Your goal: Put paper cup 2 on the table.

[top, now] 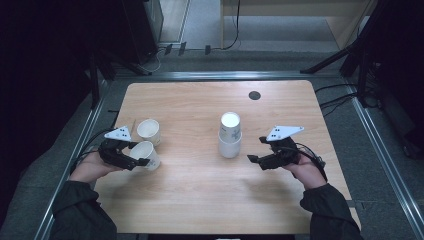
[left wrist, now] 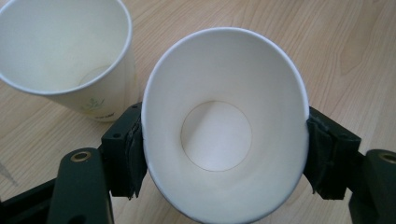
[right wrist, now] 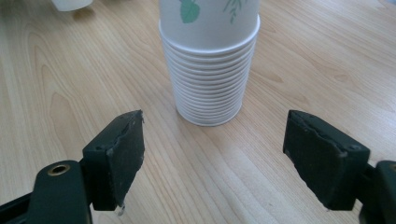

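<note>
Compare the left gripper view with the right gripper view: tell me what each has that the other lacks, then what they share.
Left gripper view: the left claw pressed against both sides of an open paper cup, squeezing its rim oval, with a second cup standing beside it.

Right gripper view: the right claw open with nothing between its pads, facing the stack of cups, whose nested rims show at its base.

Both: the wooden table and white paper cups.

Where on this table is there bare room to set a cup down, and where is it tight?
Bare wood runs between the held cup and the cup stack, along the near edge of the table, and across the far side up to the dark round spot. It is crowded at the left, where the second loose cup stands close beside the left gripper.
</note>
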The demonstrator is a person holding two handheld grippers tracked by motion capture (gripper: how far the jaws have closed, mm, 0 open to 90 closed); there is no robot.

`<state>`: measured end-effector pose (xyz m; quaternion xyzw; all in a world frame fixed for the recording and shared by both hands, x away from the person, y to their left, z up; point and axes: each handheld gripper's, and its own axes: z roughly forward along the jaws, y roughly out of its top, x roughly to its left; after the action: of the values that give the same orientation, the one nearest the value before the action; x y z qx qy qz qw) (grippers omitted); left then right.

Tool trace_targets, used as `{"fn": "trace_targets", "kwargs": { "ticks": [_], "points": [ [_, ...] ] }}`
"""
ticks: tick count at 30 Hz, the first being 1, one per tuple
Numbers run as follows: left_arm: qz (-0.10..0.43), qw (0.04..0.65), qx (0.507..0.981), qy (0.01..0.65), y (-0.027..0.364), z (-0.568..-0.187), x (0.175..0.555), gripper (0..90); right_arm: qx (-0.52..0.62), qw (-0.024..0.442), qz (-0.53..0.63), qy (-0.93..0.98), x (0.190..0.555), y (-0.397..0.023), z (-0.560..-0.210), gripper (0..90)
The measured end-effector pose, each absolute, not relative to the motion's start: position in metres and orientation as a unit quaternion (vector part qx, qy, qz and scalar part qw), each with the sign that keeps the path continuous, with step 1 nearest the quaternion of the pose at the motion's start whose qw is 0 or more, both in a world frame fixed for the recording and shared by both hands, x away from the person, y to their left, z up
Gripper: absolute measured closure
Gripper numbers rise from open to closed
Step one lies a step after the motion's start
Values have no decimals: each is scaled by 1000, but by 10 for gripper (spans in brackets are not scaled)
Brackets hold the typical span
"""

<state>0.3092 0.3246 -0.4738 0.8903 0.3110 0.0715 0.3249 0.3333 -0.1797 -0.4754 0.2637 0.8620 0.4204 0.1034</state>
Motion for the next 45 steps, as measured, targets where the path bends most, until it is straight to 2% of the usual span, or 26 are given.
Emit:
{"fn": "trace_targets", "kwargs": {
  "ticks": [12,27,45],
  "points": [
    [67,295,904,303,318,-481,310,240,260,109,408,868,334,-178,-478,208],
    [57,285,907,303,314,-486,311,187,257,114,401,872,334,-178,-479,208],
    [46,304,898,313,317,-476,310,155,253,118,399,873,334,-178,-478,208]
  ]
}}
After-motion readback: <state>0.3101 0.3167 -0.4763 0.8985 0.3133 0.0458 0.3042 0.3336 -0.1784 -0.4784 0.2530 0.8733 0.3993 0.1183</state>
